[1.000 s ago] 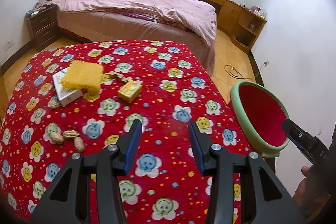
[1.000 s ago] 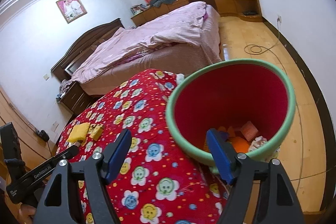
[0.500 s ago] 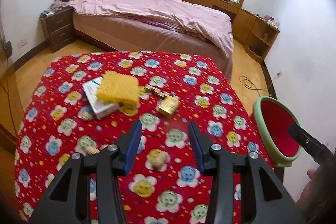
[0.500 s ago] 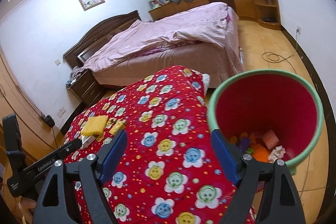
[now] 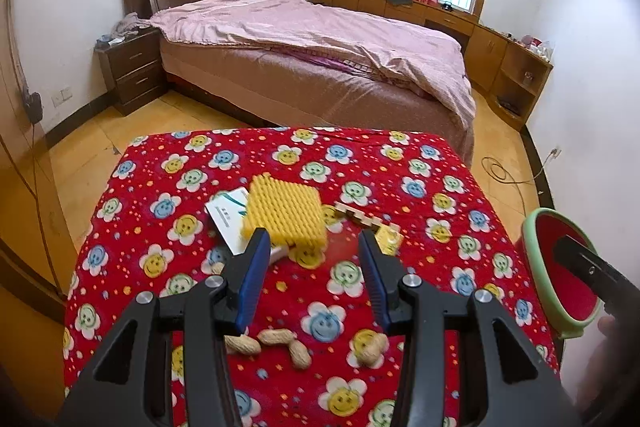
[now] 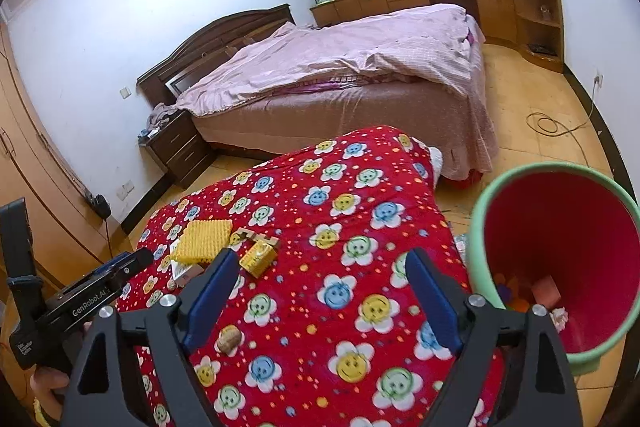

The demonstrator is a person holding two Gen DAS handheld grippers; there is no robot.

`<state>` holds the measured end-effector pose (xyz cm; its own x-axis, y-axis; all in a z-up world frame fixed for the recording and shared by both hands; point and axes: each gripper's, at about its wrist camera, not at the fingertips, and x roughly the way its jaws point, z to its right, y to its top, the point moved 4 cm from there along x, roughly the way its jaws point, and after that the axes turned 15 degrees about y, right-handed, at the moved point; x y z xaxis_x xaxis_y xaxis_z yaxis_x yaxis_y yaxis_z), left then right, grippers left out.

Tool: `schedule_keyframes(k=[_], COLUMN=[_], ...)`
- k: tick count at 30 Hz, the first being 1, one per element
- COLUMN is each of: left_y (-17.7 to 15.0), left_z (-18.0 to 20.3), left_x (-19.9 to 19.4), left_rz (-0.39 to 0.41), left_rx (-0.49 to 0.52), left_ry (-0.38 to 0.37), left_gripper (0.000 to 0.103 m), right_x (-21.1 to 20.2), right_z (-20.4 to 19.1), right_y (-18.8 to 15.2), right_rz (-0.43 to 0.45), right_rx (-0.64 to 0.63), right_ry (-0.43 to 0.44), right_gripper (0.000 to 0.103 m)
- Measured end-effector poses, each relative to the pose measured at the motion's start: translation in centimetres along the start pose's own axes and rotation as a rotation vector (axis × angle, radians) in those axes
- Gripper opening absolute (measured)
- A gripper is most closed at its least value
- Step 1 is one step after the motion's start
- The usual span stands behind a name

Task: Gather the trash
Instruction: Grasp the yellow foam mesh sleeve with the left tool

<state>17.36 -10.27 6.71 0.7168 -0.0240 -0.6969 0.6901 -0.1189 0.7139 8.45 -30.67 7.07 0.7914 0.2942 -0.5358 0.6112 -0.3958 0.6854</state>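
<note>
On the red flowered cloth (image 5: 420, 187) lie a yellow foam net (image 5: 286, 215) on a white box (image 5: 226, 217), a small yellow carton (image 5: 390, 239), a wooden strip (image 5: 356, 215) and several peanuts (image 5: 280, 343). My left gripper (image 5: 314, 255) hovers open over the peanuts, with nothing between its fingers. The right gripper (image 6: 320, 271) hangs above the cloth just left of the red bin (image 6: 478, 227); its jaws are opening and hold nothing. The foam net (image 6: 204, 241), carton (image 6: 258, 259) and one peanut (image 6: 229, 339) lie ahead of it and to its left.
The green-rimmed bin (image 5: 534, 267) stands off the table's right edge with scraps (image 6: 546, 289) in its bottom. A bed (image 5: 320, 59) with a pink cover fills the room behind, a nightstand (image 5: 132, 71) to its left. A cable (image 6: 552, 123) lies on the floor.
The right gripper has swung left from over the bin to above the cloth, and its jaws have widened. The left gripper has shifted across the table, so the peanuts now lie under its fingers.
</note>
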Motion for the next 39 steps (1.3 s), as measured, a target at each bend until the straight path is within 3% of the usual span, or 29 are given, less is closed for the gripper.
schedule_keyframes(k=[11, 20, 26, 32, 39], left_y=[0.5, 0.8, 0.9, 0.6, 0.2], left_z=[-0.2, 0.2, 0.5, 0.6, 0.7], left_x=[3.8, 7.4, 9.8, 12.5, 13.2], left_rz=[-0.034, -0.051, -0.073, -0.081, -0.087], left_rx=[0.003, 0.005, 0.024, 0.071, 0.067], left_ry=[0.038, 0.05, 0.086, 0.176, 0.202], left_gripper=[0.046, 0.059, 0.059, 0.061, 0.061], right_x=[4.3, 6.8, 7.7, 8.7, 9.1], right_z=[0.4, 2.5, 3.5, 3.7, 3.9], right_y=[0.6, 0.0, -0.4, -0.6, -0.7], right_rz=[-0.013, -0.032, -0.039, -0.054, -0.06], right_rx=[0.018, 0.058, 0.083, 0.084, 0.082], right_ry=[0.002, -0.017, -0.023, -0.015, -0.013], right_gripper=[0.089, 0.092, 0.096, 0.096, 0.096])
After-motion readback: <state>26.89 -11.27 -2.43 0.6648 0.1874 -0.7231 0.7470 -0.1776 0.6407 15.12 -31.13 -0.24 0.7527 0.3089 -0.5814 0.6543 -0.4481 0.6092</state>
